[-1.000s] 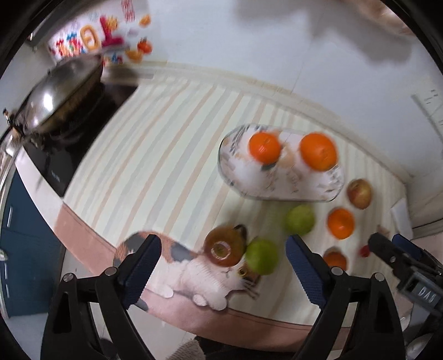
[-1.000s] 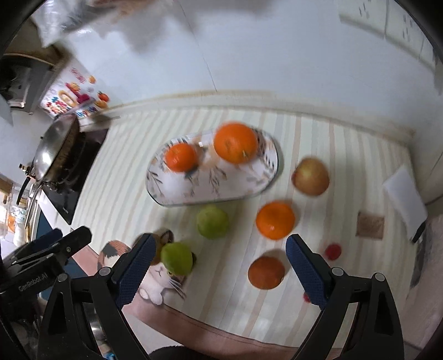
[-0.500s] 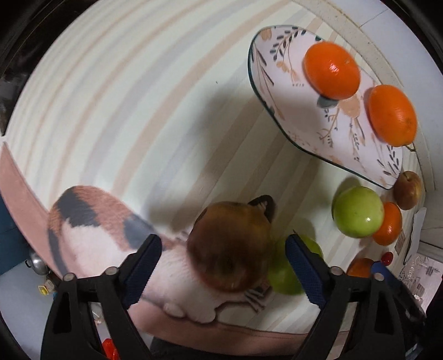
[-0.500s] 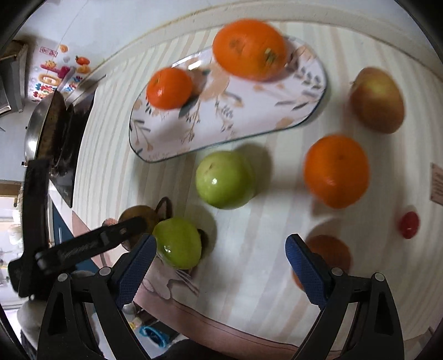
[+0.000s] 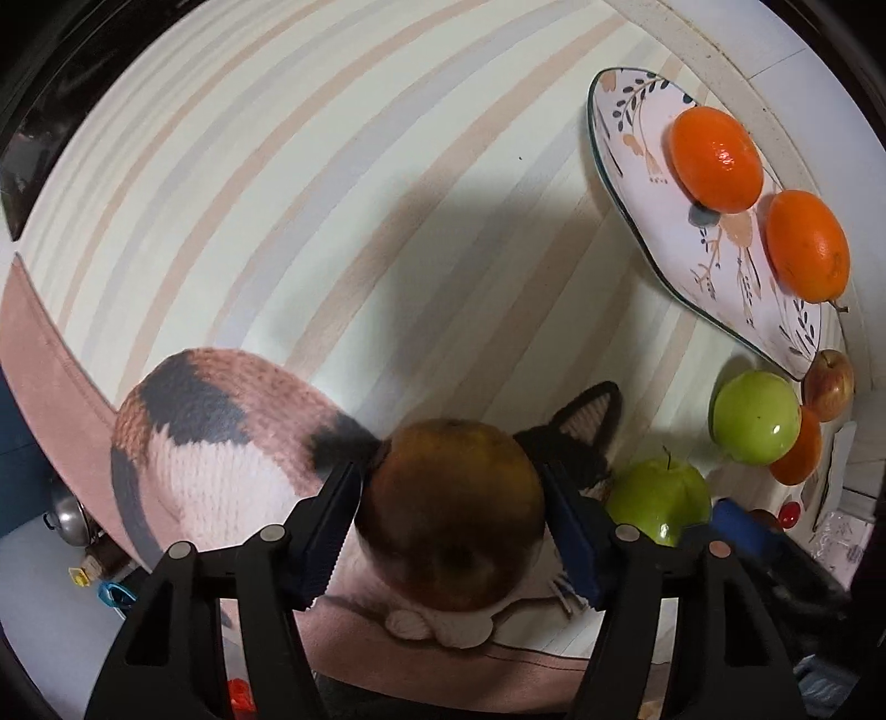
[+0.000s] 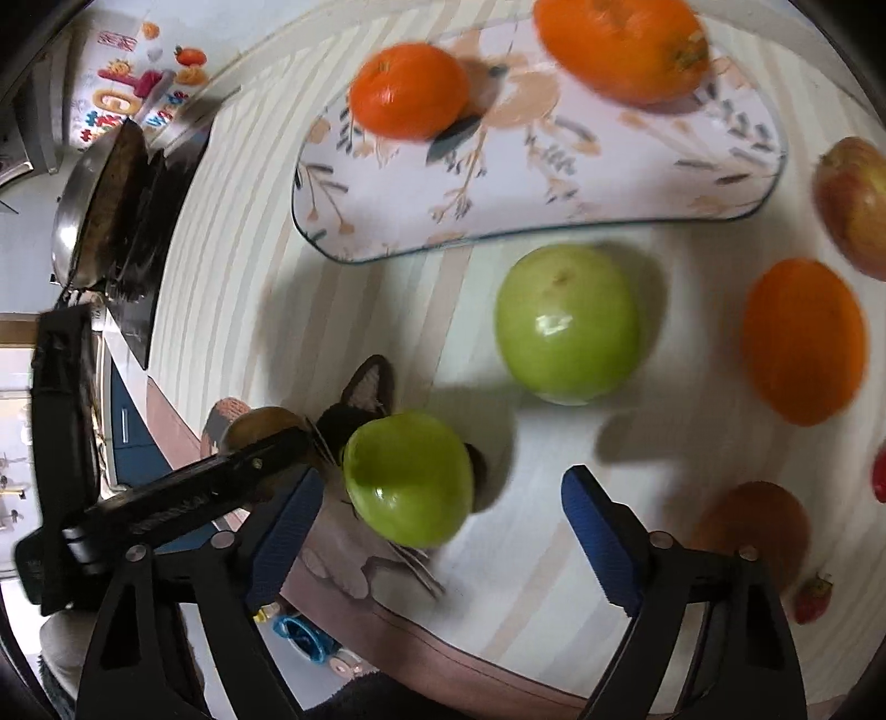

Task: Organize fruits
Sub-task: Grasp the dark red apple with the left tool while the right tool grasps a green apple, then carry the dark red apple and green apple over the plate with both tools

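Observation:
My left gripper (image 5: 451, 526) is shut on a brown round fruit (image 5: 451, 509) that sits on the cat picture of the mat; the pads touch both its sides. A green apple (image 5: 659, 498) lies just right of it. My right gripper (image 6: 437, 515) is open, its jaws on either side of that green apple (image 6: 410, 482), not touching. A second green apple (image 6: 567, 324) lies beyond. The floral plate (image 6: 498, 205) holds two oranges (image 6: 410, 88), (image 6: 620, 44). The plate (image 5: 653, 221) also shows in the left wrist view.
An orange (image 6: 803, 338), a red apple (image 6: 855, 205), a darker orange (image 6: 753, 526) and small red fruits (image 6: 814, 598) lie at the right. A wok (image 6: 94, 221) on a black stove stands at the left. The mat's front edge is close to both grippers.
Both grippers have moved down and forward towards the mat. My left gripper has closed on the brown fruit. My right gripper has come around the near green apple.

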{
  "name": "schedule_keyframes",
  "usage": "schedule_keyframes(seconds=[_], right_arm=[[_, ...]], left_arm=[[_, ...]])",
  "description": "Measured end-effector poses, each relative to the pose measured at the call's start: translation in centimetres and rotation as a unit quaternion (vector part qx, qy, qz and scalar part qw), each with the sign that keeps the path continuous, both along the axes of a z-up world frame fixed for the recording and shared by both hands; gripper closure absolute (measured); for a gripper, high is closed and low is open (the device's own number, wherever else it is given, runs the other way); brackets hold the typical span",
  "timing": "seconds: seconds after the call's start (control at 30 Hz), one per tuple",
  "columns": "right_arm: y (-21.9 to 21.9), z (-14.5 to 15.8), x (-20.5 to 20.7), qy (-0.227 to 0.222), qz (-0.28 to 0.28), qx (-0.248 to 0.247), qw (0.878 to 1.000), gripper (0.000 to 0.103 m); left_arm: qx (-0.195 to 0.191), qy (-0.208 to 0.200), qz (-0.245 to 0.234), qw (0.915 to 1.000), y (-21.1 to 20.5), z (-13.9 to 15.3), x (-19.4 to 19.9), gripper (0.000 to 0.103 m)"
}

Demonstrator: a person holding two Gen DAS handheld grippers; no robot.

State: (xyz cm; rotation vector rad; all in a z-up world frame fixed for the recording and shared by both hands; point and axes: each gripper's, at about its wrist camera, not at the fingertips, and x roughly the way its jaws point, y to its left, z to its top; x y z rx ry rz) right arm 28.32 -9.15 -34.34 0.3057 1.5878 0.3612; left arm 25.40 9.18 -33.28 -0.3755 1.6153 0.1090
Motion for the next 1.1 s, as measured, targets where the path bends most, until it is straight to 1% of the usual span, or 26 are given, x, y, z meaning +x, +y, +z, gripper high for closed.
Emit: schedule_keyframes(seconds=[0.07,0.17,0.2,0.23,0.4,0.53,0.6,0.67,0.77,0.87,0.9,0.93,1.03,1.1], right_arm=[[0.6,-0.9,0.1,0.009,0.004,0.005,1.0,0.02],[1.5,-2.0,0.0,0.017,0.014,0.009,1.0,0.029],[1.5,-1.7,-0.1,0.001,0.015,0.008,1.0,0.042],[1.8,-1.6,0.0,-0.004,0.021,0.013,1.0,0.044],[2.2,-1.2,-0.5,-0.02,0.025,-0.004,0.999,0.044],[1.7,-0.2,-0.9,-0.027,0.022,0.0,0.999,0.044],[1.3,0.7,-1.1,-0.036,0.02,0.006,0.999,0.044],[0.7,2.3,-1.1,-0.05,0.016,0.015,0.999,0.044],[-0.3,4.6,-0.7,-0.071,0.001,0.027,0.997,0.044],[-1.5,6.9,0.8,-0.097,-0.019,0.035,0.994,0.044],[-1.9,7.5,1.7,-0.106,-0.025,0.035,0.993,0.044],[-2.1,7.8,2.4,-0.112,-0.028,0.033,0.993,0.044],[-2.5,8.1,5.1,-0.127,-0.04,0.018,0.991,0.044],[-2.2,7.6,6.8,-0.13,-0.042,0.005,0.991,0.044]], left_arm=[[-0.004,0.005,-0.002,1.0,-0.1,-0.5,0.3,0.038],[0.003,0.007,-0.006,1.0,-0.5,-0.9,0.3,0.039],[0.005,0.007,-0.007,0.9999,-0.6,-0.9,0.2,0.039],[0.006,0.006,-0.007,0.9999,-0.7,-0.9,0.1,0.039],[0.021,0.003,-0.009,0.9997,-2.1,-0.5,0.5,0.04],[0.014,-0.001,-0.004,0.9999,-2.1,0.3,0.2,0.04],[0.008,-0.008,-0.004,0.9999,-2.3,1.1,0.1,0.04],[0.002,-0.017,-0.006,0.9998,-2.4,2.2,0.2,0.04],[-0.015,-0.038,-0.005,0.9992,-2.9,4.7,1.1,0.04],[-0.04,-0.064,-0.006,0.9971,-3.7,7.4,2.9,0.04],[-0.047,-0.071,-0.006,0.9963,-4.0,8.1,3.7,0.04],[-0.051,-0.075,-0.006,0.9959,-3.4,8.7,5.2,0.04],[-0.043,-0.086,-0.023,0.9951,-4.0,9.7,8.5,0.04],[-0.035,-0.083,-0.032,0.9954,-4.3,9.3,11.0,0.04]])
